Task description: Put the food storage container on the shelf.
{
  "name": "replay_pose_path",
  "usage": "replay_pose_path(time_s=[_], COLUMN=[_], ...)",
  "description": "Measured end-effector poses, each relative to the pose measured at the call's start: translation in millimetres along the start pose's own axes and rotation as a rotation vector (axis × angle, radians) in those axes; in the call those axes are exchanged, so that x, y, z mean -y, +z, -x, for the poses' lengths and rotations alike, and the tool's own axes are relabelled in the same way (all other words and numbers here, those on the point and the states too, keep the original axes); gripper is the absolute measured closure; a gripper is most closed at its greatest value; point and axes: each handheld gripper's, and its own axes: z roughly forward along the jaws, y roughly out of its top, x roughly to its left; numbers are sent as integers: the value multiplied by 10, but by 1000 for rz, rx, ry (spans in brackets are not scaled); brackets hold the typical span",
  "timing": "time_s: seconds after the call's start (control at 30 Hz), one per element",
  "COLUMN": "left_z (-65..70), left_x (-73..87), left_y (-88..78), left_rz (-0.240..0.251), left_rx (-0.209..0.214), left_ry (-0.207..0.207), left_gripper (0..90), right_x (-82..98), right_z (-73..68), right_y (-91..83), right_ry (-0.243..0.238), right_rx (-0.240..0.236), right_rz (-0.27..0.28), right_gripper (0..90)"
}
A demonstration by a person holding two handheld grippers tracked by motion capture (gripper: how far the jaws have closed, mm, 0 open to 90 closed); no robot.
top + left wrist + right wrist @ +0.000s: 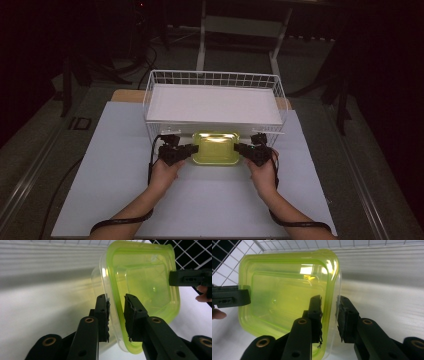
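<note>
Gripping from both sides, we have the left gripper (191,151) and the right gripper (239,148) at opposite rims of a yellow-green plastic container (216,148). It sits on the white table (120,165), just in front of the white wire basket (215,80), centred between our hands. In the left gripper view the left gripper (116,315) straddles the container (140,285) wall: one jaw outside, one inside, with a narrow slot between them and the rim running through it. The pads look slightly off the plastic (daylight shows beside the wall), so we read it as loose, not pinching. Same story in the right gripper view: the right gripper (329,317) has one jaw inside the container (284,290), seen through the tinted wall, and one outside, jaws narrow with a thin gap to the rim. Each gripper view also catches the other gripper's jaw at the far rim. The basket holds a flat white board (212,105).
</note>
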Motion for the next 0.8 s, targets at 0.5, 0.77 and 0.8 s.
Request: replay_pose_path(time_s=[0.5,0.77,0.8], left_z=[1,51,65], left_x=[21,24,27], left_y=[116,47,22], left_rz=[77,89,94], left_rx=[-70,-76,-68], left_ry=[57,72,72], left_gripper=[550,481,481], right_x=[8,1,6], right_z=[44,0,-2], right_y=[131,75,59], right_ry=[-29,-54,-61], right_rx=[68,69,64], right_rz=[75,98,99], right_gripper=[622,540,540])
